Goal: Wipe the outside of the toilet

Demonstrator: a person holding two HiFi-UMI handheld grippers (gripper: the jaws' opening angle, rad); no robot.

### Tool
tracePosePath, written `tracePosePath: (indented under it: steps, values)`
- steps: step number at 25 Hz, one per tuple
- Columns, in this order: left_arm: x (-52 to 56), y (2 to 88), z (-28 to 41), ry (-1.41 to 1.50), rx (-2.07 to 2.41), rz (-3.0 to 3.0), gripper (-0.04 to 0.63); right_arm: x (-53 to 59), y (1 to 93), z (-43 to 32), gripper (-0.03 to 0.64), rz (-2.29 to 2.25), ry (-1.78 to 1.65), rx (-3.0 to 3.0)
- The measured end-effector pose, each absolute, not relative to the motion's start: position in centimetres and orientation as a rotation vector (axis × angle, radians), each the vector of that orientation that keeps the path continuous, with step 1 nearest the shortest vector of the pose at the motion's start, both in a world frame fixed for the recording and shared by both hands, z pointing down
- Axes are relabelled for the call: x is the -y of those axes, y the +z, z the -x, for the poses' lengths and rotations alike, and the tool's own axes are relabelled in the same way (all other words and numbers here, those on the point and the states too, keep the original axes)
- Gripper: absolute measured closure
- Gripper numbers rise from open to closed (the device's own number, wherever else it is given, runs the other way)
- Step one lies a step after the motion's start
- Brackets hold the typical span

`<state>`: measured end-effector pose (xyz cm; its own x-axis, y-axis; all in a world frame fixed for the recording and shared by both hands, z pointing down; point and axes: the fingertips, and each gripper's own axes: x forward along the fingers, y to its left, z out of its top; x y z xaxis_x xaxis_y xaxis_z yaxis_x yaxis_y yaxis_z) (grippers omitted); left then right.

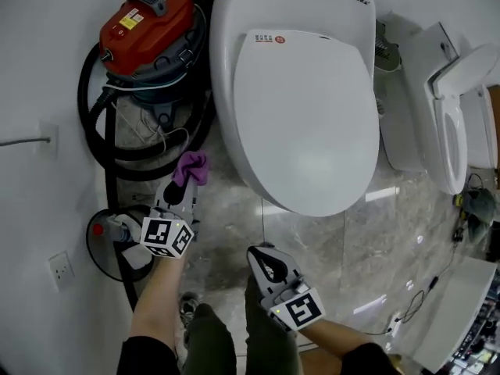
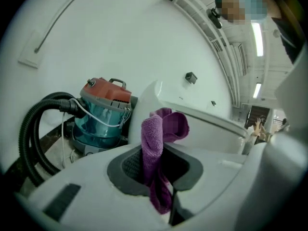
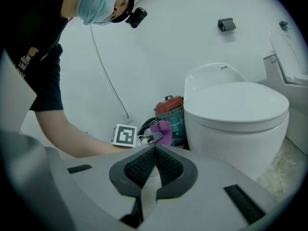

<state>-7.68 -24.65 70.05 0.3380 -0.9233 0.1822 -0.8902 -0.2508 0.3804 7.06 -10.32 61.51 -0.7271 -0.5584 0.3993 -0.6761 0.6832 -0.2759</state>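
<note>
A white toilet (image 1: pixel 301 92) with its lid down fills the upper middle of the head view; the right gripper view shows the toilet (image 3: pixel 236 119) from the side. My left gripper (image 1: pixel 184 187) is shut on a purple cloth (image 1: pixel 192 168), a short way off the bowl's lower left side. In the left gripper view the purple cloth (image 2: pixel 159 153) sticks up from between the jaws, with the toilet (image 2: pixel 202 124) just behind it. My right gripper (image 1: pixel 264 258) hangs lower, in front of the bowl, shut with nothing in it. The right gripper view shows the left gripper and cloth (image 3: pixel 162 131).
A red and teal vacuum cleaner (image 1: pixel 152 33) with a black hose (image 1: pixel 109 143) stands against the wall left of the toilet. A second white toilet (image 1: pixel 457 123) is at the right. Cables (image 1: pixel 437 280) lie on the grey marble floor at the lower right.
</note>
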Motion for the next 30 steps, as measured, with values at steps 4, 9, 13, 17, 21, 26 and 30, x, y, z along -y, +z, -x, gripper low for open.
tracePosePath:
  steps: [4, 9, 13, 17, 21, 26, 30]
  values:
    - [21.3, 64.5, 7.2, -0.017, 1.543, -2.252, 0.541, 10.5, 55.2, -6.0, 0.617, -1.011, 0.65, 2.639]
    - [18.0, 57.3, 6.3, 0.045, 1.516, -2.267, 0.541, 10.7, 49.4, -7.0, 0.617, -1.054, 0.673, 2.584]
    - [16.2, 51.6, 5.9, 0.047, 1.495, -2.265, 0.542, 11.5, 44.7, -8.1, 0.617, -1.16, 0.68, 2.553]
    - [14.8, 45.9, 5.3, 0.06, 1.464, -2.294, 0.543, 10.9, 40.0, -8.2, 0.618, -1.199, 0.706, 2.534]
    - [13.4, 39.7, 5.6, 0.044, 1.478, -2.306, 0.543, 10.0, 35.4, -7.8, 0.618, -1.195, 0.698, 2.531]
    - [11.3, 32.8, 6.5, 0.025, 1.518, -2.289, 0.543, 9.6, 29.4, -7.7, 0.618, -1.208, 0.652, 2.552]
    - [9.7, 27.8, 7.8, 0.025, 1.552, -2.286, 0.543, 9.1, 25.0, -7.3, 0.618, -1.219, 0.584, 2.59]
